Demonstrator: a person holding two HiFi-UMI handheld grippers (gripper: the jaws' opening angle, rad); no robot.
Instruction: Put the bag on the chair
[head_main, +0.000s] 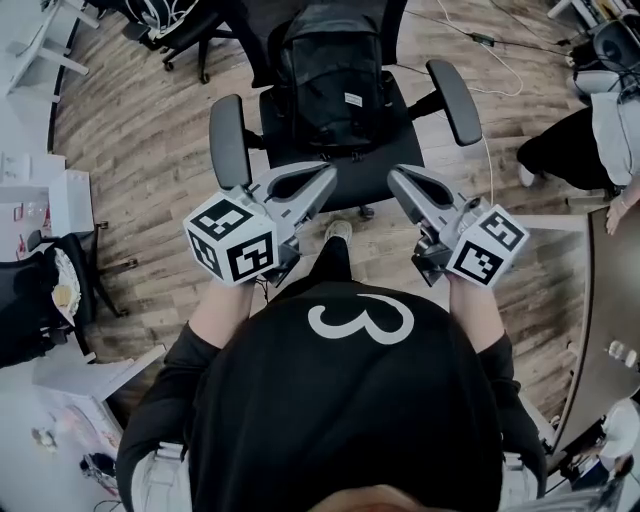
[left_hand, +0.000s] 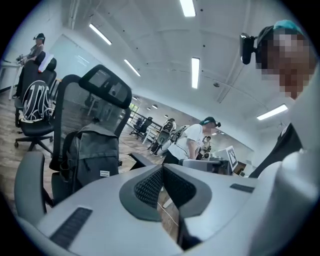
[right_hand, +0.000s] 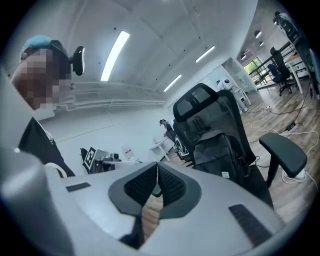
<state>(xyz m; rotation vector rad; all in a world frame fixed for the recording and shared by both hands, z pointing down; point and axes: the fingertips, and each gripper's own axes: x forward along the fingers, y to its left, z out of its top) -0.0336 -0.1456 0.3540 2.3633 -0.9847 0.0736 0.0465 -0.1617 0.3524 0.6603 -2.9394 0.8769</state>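
The black backpack (head_main: 330, 75) is sitting upright toward the back of the office chair (head_main: 368, 172) seat, leaning against the backrest between the two armrests; its inside is not showing. The front edge of the seat is lying bare. The left claw (head_main: 322, 180) and the right claw (head_main: 398, 182) are hovering side by side near that front edge, apart from the backpack, each with its jaws pressed together and nothing between them. The chair is standing on a wood plank floor (head_main: 140, 130) in an open office. Bare floor is stretching to the chair's left, while a white cable (head_main: 492, 62) is trailing on the floor at its right, and another person (head_main: 590, 130) is standing near the right edge.
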